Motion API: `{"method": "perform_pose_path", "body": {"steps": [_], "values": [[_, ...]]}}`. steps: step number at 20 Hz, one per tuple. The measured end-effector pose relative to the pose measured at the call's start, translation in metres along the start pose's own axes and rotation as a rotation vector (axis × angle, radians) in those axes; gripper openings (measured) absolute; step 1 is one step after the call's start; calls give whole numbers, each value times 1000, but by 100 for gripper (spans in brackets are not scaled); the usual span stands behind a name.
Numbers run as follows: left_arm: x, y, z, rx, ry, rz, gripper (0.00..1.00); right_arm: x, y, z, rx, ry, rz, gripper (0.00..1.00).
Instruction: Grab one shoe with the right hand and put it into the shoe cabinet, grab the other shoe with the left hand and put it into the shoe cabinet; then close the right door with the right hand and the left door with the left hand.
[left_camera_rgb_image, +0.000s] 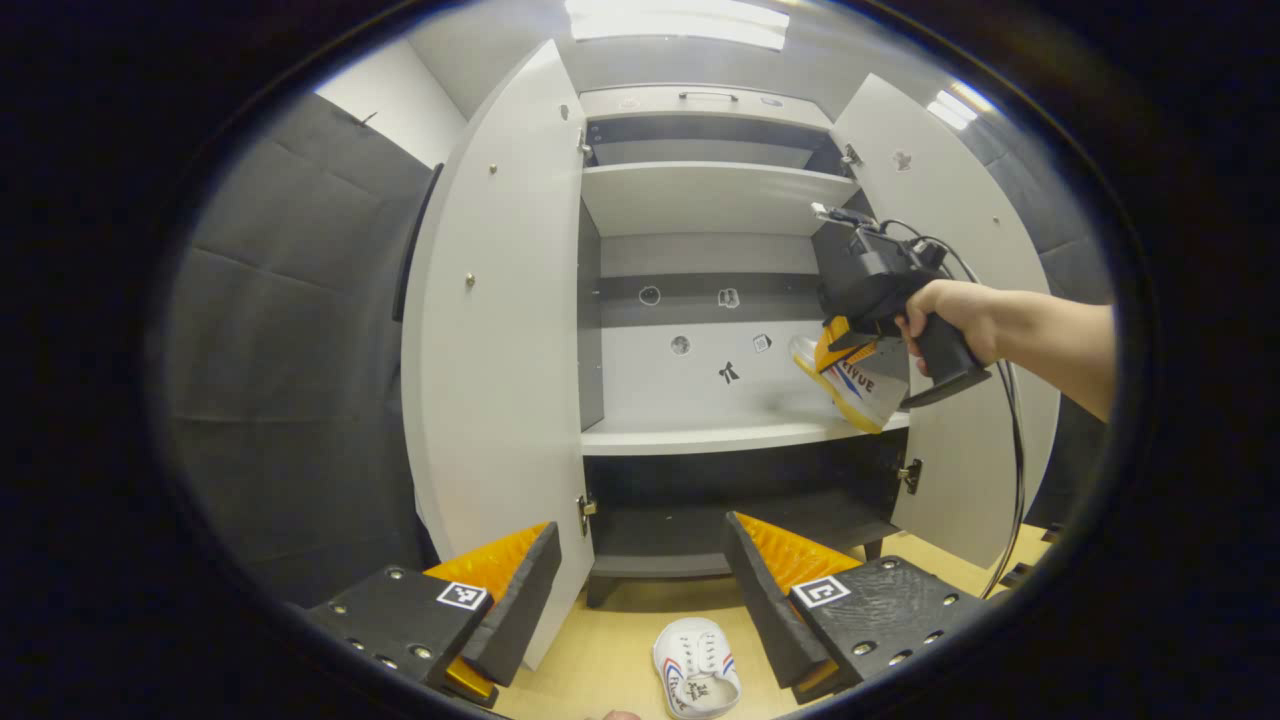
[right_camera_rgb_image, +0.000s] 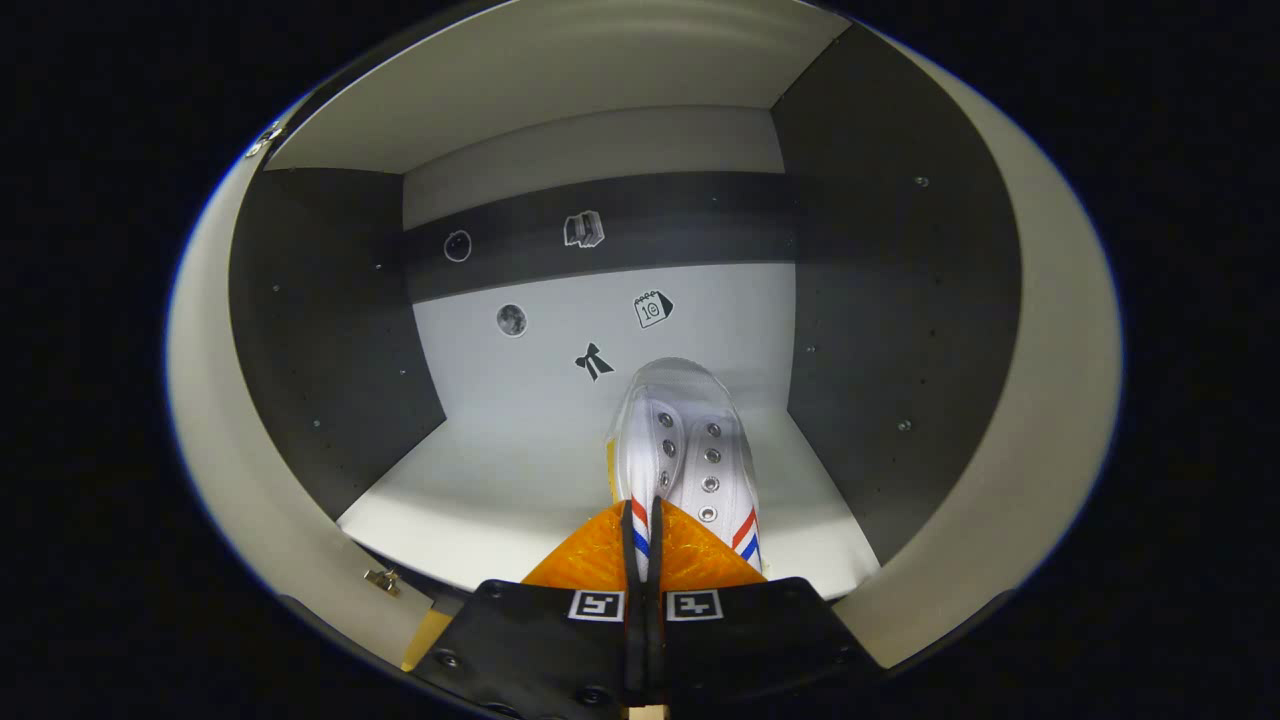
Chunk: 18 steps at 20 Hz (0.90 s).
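Observation:
In the right gripper view my right gripper (right_camera_rgb_image: 641, 530) is shut on the side wall of a white shoe (right_camera_rgb_image: 685, 440) with red and blue stripes, toe pointing into the cabinet just above its white shelf (right_camera_rgb_image: 500, 480). The left gripper view shows that same shoe (left_camera_rgb_image: 850, 380) held tilted at the right end of the middle shelf (left_camera_rgb_image: 700, 435), under the right gripper (left_camera_rgb_image: 850, 345) and a hand (left_camera_rgb_image: 950, 315). My left gripper (left_camera_rgb_image: 640, 570) is open, hanging above the second white shoe (left_camera_rgb_image: 697, 680) on the floor before the cabinet. Both doors, left (left_camera_rgb_image: 495, 330) and right (left_camera_rgb_image: 950, 300), stand open.
The cabinet has an upper shelf (left_camera_rgb_image: 700, 190) and a dark lower compartment (left_camera_rgb_image: 740, 500). Small stickers (right_camera_rgb_image: 590, 360) dot its back wall. A cable (left_camera_rgb_image: 1015, 440) trails from the right gripper. The floor (left_camera_rgb_image: 610, 650) is light wood. Grey padded wall (left_camera_rgb_image: 290, 380) is to the left.

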<state>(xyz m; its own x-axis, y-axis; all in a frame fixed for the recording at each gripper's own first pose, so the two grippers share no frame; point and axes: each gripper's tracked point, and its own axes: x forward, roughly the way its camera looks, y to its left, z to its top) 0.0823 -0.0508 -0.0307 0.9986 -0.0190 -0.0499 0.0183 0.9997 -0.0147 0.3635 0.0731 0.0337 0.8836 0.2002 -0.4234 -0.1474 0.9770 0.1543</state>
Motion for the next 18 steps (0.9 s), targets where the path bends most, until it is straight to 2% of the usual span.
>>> {"method": "perform_pose_path", "body": {"steps": [5,9,11,14,15,18], "values": [[1,2,-3,8,23,24,94,38,-5,-8,31,58,-17,0],[0,2,-6,-4,38,22,94,53,-1,-21,23,102,-11,3],[1,3,-11,-12,56,24,94,53,1,-20,-10,89,-12,8],[1,6,-19,-37,85,22,94,38,10,-4,-33,5,13,36],[2,6,-21,-49,92,20,93,29,14,2,-40,-24,23,40],[5,11,-25,-56,108,18,94,-3,18,11,-48,-116,31,96]]}}
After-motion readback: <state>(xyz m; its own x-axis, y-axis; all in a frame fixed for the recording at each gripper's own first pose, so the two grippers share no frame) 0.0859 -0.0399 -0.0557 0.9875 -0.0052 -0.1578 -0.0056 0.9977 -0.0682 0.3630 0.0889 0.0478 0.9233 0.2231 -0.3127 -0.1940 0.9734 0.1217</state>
